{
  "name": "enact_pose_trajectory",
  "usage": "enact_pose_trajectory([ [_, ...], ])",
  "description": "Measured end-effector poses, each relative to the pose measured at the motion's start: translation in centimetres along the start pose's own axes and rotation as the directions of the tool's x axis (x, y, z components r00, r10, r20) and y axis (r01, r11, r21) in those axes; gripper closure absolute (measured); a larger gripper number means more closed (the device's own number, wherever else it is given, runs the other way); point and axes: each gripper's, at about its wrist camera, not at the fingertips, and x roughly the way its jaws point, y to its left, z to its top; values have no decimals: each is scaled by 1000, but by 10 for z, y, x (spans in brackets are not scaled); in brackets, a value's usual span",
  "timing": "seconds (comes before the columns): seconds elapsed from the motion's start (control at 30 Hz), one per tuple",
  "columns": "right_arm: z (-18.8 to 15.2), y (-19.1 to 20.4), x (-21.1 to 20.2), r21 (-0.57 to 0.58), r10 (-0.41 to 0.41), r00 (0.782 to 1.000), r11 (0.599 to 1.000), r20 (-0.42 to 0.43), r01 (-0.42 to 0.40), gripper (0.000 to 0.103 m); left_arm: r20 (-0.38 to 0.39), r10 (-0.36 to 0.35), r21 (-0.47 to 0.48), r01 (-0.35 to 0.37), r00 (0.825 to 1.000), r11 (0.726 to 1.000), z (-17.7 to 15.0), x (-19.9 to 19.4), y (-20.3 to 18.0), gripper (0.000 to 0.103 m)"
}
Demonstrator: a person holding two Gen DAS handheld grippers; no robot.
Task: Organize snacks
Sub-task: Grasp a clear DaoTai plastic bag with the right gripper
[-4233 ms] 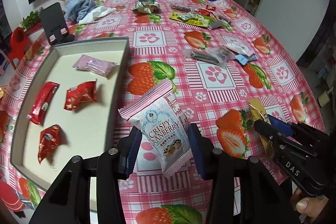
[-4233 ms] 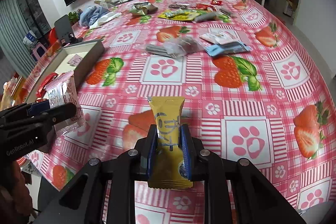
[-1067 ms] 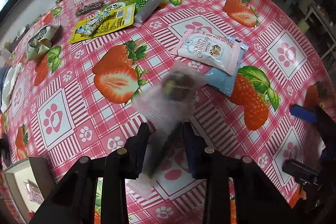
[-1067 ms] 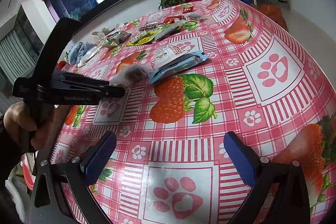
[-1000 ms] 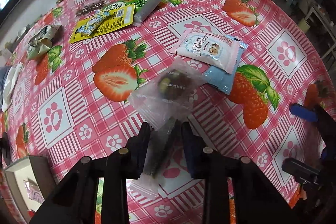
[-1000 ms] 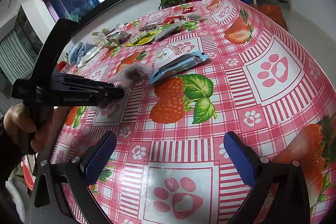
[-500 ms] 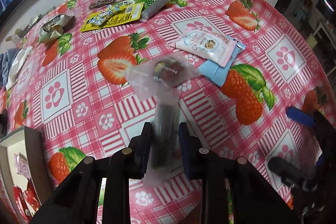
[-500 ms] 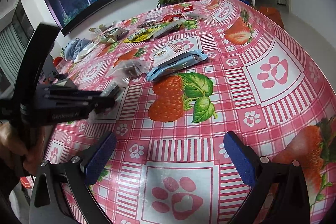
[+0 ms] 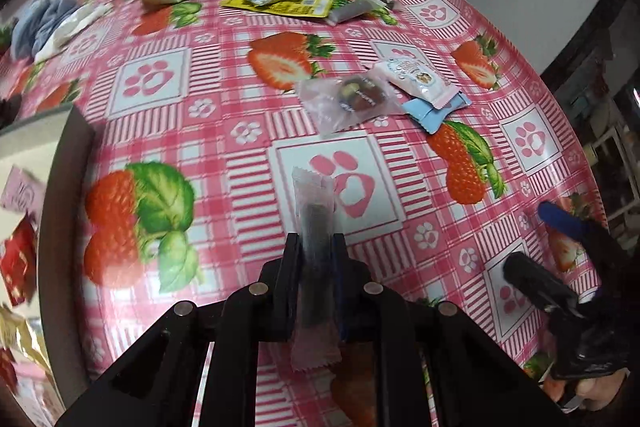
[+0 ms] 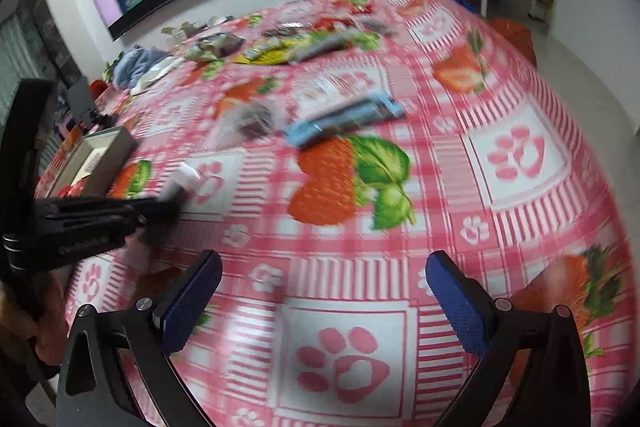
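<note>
My left gripper [image 9: 316,243] is shut on a slim dark snack stick [image 9: 314,211] in a clear pinkish wrapper, held upright above the strawberry tablecloth. The grey tray [image 9: 68,147] lies at the left with red packets [image 9: 16,267] and a pink one [image 9: 20,191] inside. In the right wrist view the left gripper [image 10: 160,207] is at the left, the stick [image 10: 180,183] poking out near the tray [image 10: 108,147]. My right gripper [image 10: 324,307] hangs open and empty over the cloth; the left wrist view shows the right gripper [image 9: 536,243] at the right edge.
A clear bag with dark sweets [image 9: 352,99], a white-pink cranberry packet [image 9: 416,79] and a blue packet [image 9: 432,111] lie mid-table. Further back lie a yellow packet [image 9: 280,3], several small wrappers and a blue cloth [image 9: 44,19]. The table edge curves down on the right.
The left gripper has drawn the stick clear of the clear bag and swung left, bringing the tray into view. The clear bag stays on the table. The right gripper stays open.
</note>
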Motion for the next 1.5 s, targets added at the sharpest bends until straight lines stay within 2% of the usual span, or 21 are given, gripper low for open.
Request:
enact_pose_trajectory([
  [0.1,15,29,-14,-158,-39,998,986,54,47,0,0,-5,-37,5,1000,999,-10,-6,7,87],
  [0.2,32,58,-14,-335,-63,993,938,104,94,0,-4,-11,-58,11,1000,998,-22,-14,15,87],
  [0.3,51,74,6,-449,-47,995,890,88,81,4,-6,10,-56,-10,1000,998,-34,-21,20,87],
  [0.33,58,79,16,-475,-56,996,876,67,81,17,-3,18,-60,-18,1000,998,-38,-23,23,87],
  [0.37,65,82,28,-498,-73,997,863,39,83,37,-3,16,-68,-16,1000,998,-41,-25,25,87],
  [0.43,77,83,47,-514,-82,997,855,1,71,50,-2,1,-90,-1,1000,996,-44,-27,31,87],
  [0.5,85,80,67,-522,-78,996,851,-32,50,50,4,-26,-107,26,1000,994,-45,-28,36,87],
  [0.57,88,82,82,-583,-85,994,812,-67,30,50,8,-42,-110,42,999,993,-46,-28,38,87],
  [0.63,86,87,87,-675,-113,990,737,-80,30,50,12,-41,-98,42,999,994,-47,-29,37,87],
  [0.7,84,94,91,-776,-144,986,631,-81,29,49,14,-34,-89,35,999,995,-47,-29,36,87],
  [0.77,87,96,97,-826,-155,981,563,-117,-9,49,15,-36,-89,37,999,995,-47,-29,37,87],
  [0.87,96,97,116,-854,-177,959,511,-221,-102,42,15,-54,-104,56,998,993,-47,-29,40,87],
  [0.97,100,98,132,-857,-169,943,484,-287,-175,41,14,-63,-106,64,998,992,-47,-29,42,87],
  [1.03,108,97,137,-834,-124,939,507,-320,-217,41,11,-50,-95,51,999,994,-46,-29,39,86],
  [1.07,114,95,142,-804,-101,929,540,-355,-249,41,10,-42,-88,43,999,995,-46,-28,38,86],
  [1.17,130,78,156,-652,-40,886,693,-463,-309,45,11,-32,-84,32,999,996,-46,-27,37,86],
  [1.2,130,74,156,-622,-19,883,717,-469,-315,49,11,-33,-87,34,999,996,-46,-27,37,86],
  [1.27,123,72,147,-597,-5,901,750,-434,-283,65,13,-33,-92,34,999,995,-46,-27,38,86],
  [1.33,106,78,133,-602,-38,931,772,-364,-204,73,16,-23,-89,25,1000,996,-45,-26,36,86],
  [1.4,88,83,119,-570,-45,950,808,-308,-146,73,19,-5,-80,7,1000,997,-45,-26,33,86],
  [1.5,57,81,97,-414,-76,972,910,-221,-23,73,25,12,-85,-10,1000,996,-47,-27,30,87],
])
